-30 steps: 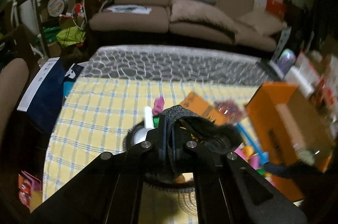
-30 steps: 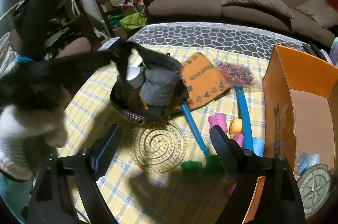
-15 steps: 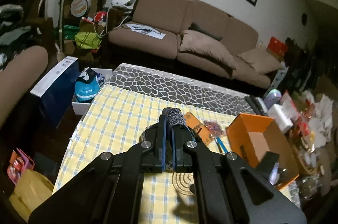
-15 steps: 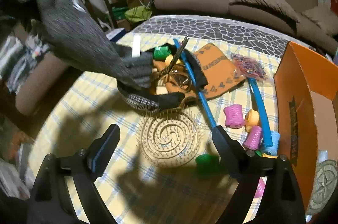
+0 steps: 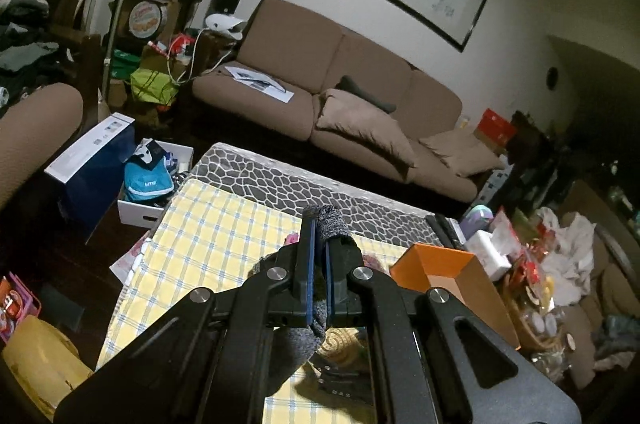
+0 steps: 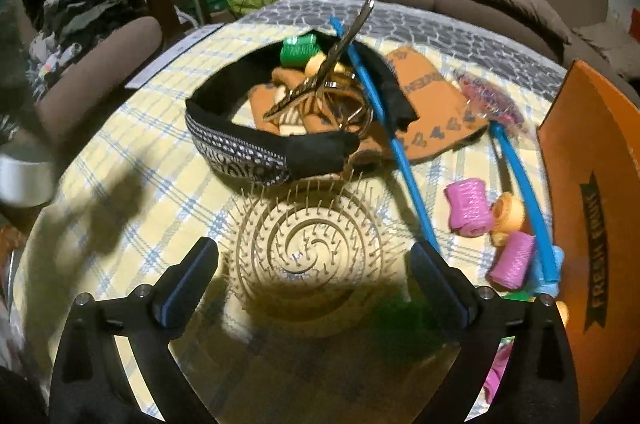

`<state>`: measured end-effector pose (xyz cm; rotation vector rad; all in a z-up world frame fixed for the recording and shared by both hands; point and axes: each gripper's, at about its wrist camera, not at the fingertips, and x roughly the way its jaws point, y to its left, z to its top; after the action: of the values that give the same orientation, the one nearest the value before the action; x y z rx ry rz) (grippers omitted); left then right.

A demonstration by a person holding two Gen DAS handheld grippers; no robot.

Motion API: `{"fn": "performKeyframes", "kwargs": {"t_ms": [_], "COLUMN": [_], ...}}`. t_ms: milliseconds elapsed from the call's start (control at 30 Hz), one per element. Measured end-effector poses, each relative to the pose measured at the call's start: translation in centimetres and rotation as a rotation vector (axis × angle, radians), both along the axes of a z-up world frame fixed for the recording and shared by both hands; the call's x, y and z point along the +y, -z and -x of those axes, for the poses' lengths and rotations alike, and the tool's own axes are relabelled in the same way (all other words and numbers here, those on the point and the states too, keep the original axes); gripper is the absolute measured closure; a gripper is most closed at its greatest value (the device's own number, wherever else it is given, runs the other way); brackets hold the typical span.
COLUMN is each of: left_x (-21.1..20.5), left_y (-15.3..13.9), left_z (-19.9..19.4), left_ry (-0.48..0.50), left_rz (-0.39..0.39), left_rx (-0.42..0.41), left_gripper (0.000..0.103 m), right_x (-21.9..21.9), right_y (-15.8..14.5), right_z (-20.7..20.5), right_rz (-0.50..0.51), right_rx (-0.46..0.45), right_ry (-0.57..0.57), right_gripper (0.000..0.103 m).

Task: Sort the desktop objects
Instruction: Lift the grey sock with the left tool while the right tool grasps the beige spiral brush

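My left gripper (image 5: 318,224) is shut on a grey knit sock (image 5: 298,338), which hangs from its jaws high above the yellow checked table (image 5: 208,236). In the right wrist view my right gripper (image 6: 313,247) hovers low over a round spiral bristle brush (image 6: 280,208); its jaws are opening wide, one on each side of the brush, and the pads do not press on it. Behind the brush sits a black fabric basket (image 6: 240,144) holding scissors (image 6: 320,76), a green roller (image 6: 298,50) and orange items. A blue stick (image 6: 384,128) leans over the basket's rim.
An orange cardboard box (image 6: 592,192) stands at the right of the table, also seen as the orange box (image 5: 452,264). Pink rollers (image 6: 468,208), a second blue stick (image 6: 520,184), an orange cloth (image 6: 432,96) and a bag of rubber bands (image 6: 488,100) lie between basket and box. A sofa (image 5: 360,84) stands beyond.
The left gripper has risen and drawn back, lifting the grey sock out of the basket. The right gripper has sunk toward the spiral brush and its jaws stand wider.
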<state>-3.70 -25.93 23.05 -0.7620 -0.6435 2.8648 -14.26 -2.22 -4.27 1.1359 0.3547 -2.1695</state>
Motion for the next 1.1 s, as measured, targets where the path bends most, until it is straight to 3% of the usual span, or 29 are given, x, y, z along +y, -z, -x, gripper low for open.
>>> {"fn": "performKeyframes", "kwargs": {"t_ms": [133, 233, 433, 700, 1100], "left_x": [-1.0, -1.6, -1.7, -0.6, 1.4], "left_y": [-0.3, -0.4, 0.3, 0.7, -0.2], "left_z": [-0.5, -0.7, -0.4, 0.0, -0.2], "left_ry": [-0.007, -0.012, -0.008, 0.013, 0.051], "left_rz": [-0.023, -0.037, -0.046, -0.060, -0.070], "left_rx": [0.017, 0.024, 0.012, -0.003, 0.023], "left_gripper": [0.099, 0.099, 0.099, 0.099, 0.099], "right_x": [-0.8, -1.1, -1.0, 1.5, 6.4], "right_y": [0.9, 0.8, -0.1, -4.2, -11.4], "right_z": [0.1, 0.0, -0.5, -1.2, -3.2], "right_rz": [-0.037, -0.039, -0.030, 0.067, 0.189], "right_rx": [-0.003, 0.013, 0.015, 0.000, 0.074], "right_ry": [0.004, -0.010, -0.003, 0.011, 0.030], "right_gripper": [0.005, 0.010, 0.011, 0.011, 0.011]}}
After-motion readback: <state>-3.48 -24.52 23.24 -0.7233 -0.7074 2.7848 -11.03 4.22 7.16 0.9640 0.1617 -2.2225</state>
